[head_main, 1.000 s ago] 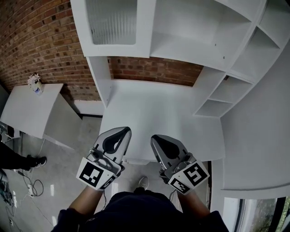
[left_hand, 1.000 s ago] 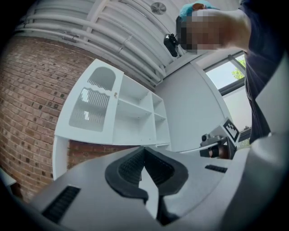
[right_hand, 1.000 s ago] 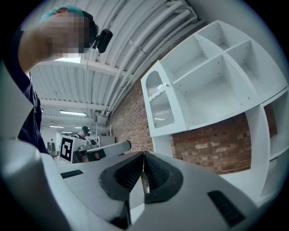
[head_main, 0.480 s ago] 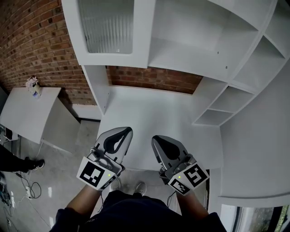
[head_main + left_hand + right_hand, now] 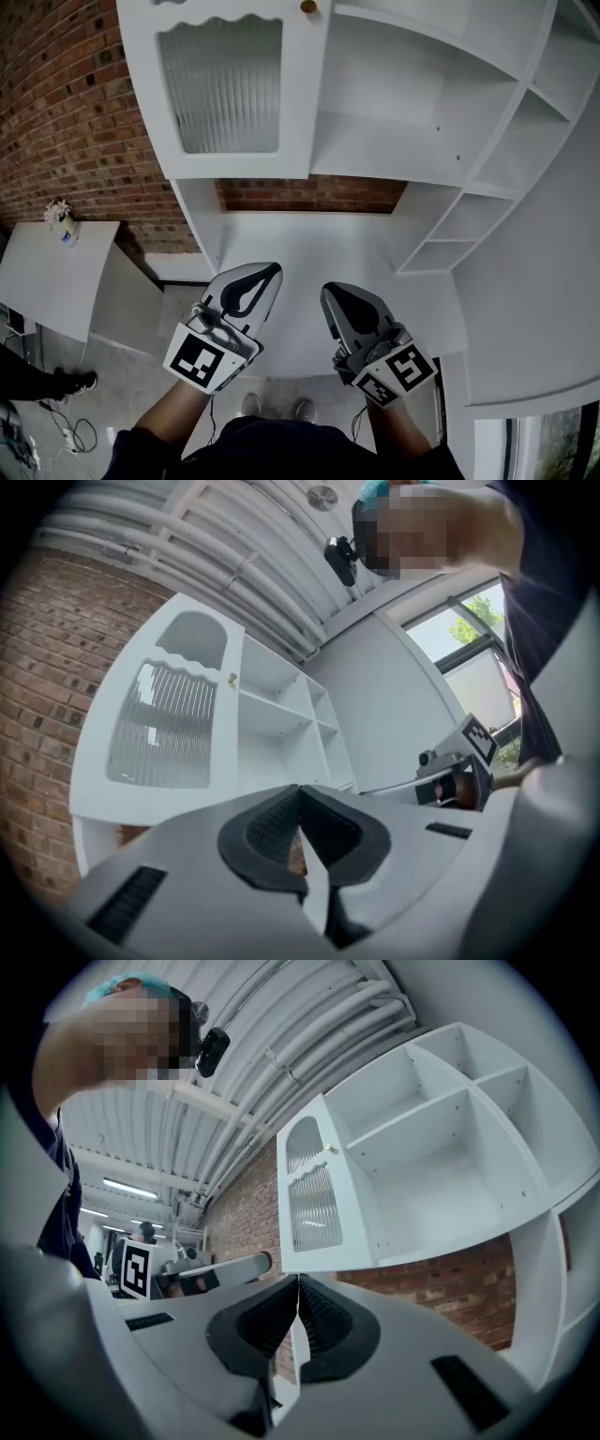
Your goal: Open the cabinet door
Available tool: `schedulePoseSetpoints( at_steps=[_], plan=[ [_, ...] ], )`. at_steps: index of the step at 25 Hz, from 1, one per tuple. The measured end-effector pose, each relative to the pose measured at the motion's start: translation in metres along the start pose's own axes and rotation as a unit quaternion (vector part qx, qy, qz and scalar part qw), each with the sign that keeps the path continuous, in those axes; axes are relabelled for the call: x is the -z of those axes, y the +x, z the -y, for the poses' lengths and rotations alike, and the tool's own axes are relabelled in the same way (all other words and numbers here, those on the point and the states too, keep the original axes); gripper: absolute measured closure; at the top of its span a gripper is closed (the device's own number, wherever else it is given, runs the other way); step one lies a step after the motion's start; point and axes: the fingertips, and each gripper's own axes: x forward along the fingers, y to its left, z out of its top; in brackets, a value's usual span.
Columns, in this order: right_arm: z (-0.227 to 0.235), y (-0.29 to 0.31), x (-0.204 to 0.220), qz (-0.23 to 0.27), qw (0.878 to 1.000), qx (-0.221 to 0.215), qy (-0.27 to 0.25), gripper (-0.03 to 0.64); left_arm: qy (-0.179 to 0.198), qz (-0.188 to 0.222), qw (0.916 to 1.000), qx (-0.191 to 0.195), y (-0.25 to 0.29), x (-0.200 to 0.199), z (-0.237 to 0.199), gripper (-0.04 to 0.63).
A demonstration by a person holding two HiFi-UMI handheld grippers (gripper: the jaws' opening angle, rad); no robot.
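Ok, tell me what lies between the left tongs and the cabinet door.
In the head view, only bare desktop and a strip of brick wall lie between the left tongs and the door.

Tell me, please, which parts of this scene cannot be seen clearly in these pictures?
Cabinet door: in the head view the top edge cuts off its upper part and half of its knob.
Cabinet inside: the ribbed glass blurs it in every view.
Small thing on the side table: too small to name, head view.
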Motion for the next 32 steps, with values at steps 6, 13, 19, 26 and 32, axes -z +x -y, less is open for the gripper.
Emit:
schedulePoseSetpoints(
  at_steps=[6,13,19,26,32],
  plan=[
    [0.001,0.024,-0.029,0.028,0.999,0.022,-0.035,0.591,0.048,0.031,0.9983,0.014,0.018,-0.038,-0.035,0.588],
    [0.012,0.041,-0.068,0.056,0.995,0.032,-0.081,0.591,0.104,0.059,0.9923,0.031,0.046,-0.071,-0.056,0.588],
    [0.027,0.049,-0.098,0.077,0.989,0.035,-0.118,0.591,0.148,0.075,0.9854,0.037,0.074,-0.095,-0.063,0.588],
    [0.038,0.050,-0.136,0.107,0.983,0.034,-0.147,0.591,0.241,0.080,0.9671,0.016,0.112,-0.130,-0.085,0.588],
    [0.039,0.052,-0.153,0.123,0.979,0.027,-0.158,0.591,0.295,0.088,0.9512,-0.017,0.135,-0.174,-0.106,0.586]
  ],
)
